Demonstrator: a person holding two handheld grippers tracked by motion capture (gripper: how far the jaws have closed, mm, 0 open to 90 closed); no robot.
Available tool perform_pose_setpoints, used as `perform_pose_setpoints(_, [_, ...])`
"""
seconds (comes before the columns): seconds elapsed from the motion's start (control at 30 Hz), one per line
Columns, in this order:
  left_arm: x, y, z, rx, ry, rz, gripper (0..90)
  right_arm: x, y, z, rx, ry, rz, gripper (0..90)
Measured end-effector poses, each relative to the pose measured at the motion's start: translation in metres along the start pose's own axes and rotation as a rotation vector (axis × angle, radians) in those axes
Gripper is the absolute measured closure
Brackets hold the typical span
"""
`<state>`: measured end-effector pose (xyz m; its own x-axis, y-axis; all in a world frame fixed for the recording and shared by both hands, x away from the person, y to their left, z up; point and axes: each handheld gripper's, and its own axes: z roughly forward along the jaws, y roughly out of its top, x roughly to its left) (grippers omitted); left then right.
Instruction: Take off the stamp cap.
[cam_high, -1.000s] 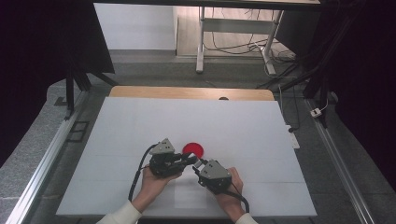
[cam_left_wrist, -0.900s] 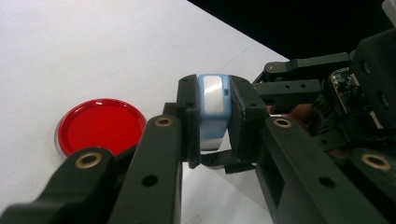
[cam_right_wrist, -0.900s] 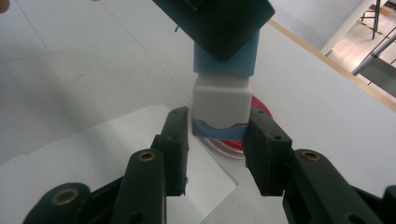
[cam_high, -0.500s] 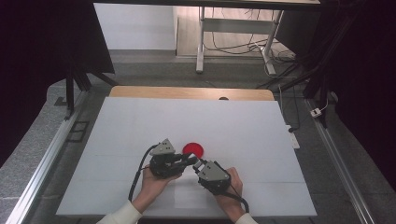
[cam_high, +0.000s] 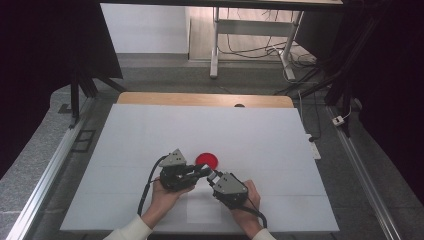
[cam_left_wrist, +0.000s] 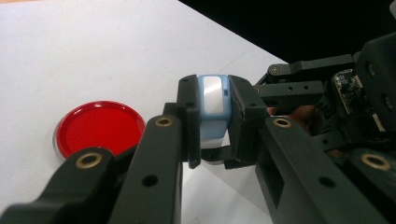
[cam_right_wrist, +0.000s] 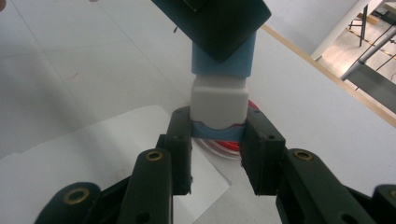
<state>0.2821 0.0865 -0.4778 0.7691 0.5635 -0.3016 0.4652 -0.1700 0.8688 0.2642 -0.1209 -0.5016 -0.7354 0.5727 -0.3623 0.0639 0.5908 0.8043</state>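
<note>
A small piece, light blue (cam_left_wrist: 214, 100) at one end and white (cam_right_wrist: 218, 103) at the other, hangs just above the table between both grippers. My left gripper (cam_left_wrist: 215, 126) is shut on its blue end. From the opposite side, my right gripper (cam_right_wrist: 218, 142) clamps the white end with both pads touching it. In the high view the left gripper (cam_high: 204, 171) and right gripper (cam_high: 213, 176) meet tip to tip near the table's front centre. A flat red disc (cam_high: 207, 160) lies on the table just behind the tips; the red disc (cam_left_wrist: 99, 127) is partly hidden by my left jaw.
The white table (cam_high: 260, 135) stretches wide behind and beside the hands, with a wooden strip (cam_high: 205, 99) at its far edge. A white paper sheet (cam_high: 204, 210) lies under the hands near the front edge. Metal rails (cam_high: 55, 165) run along both sides.
</note>
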Motion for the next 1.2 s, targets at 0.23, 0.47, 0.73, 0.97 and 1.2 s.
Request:
perform_pose_setpoints(0.23, [0.0, 0.0, 0.0, -0.003, -0.003, 0.001, 75.7, -0.001, 0.0, -0.001, -0.004, 0.003, -0.005, 65.3])
perform_pose_setpoints(0.47, [-0.001, 0.0, -0.002, -0.023, -0.004, 0.002, 75.7, -0.003, 0.0, -0.003, -0.021, 0.01, 0.026, 65.3])
perform_pose_setpoints(0.73, [0.005, 0.0, -0.008, -0.036, 0.0, -0.007, 75.7, -0.01, -0.005, -0.003, -0.013, 0.001, 0.058, 65.5])
perform_pose_setpoints(0.97, [0.005, 0.0, -0.007, -0.04, -0.008, -0.015, 75.7, -0.01, -0.006, -0.003, -0.015, 0.023, 0.052, 65.4])
perform_pose_setpoints(1.2, [0.009, 0.001, -0.012, -0.05, 0.002, -0.029, 75.6, -0.01, -0.008, -0.004, -0.011, 0.034, 0.04, 65.3])
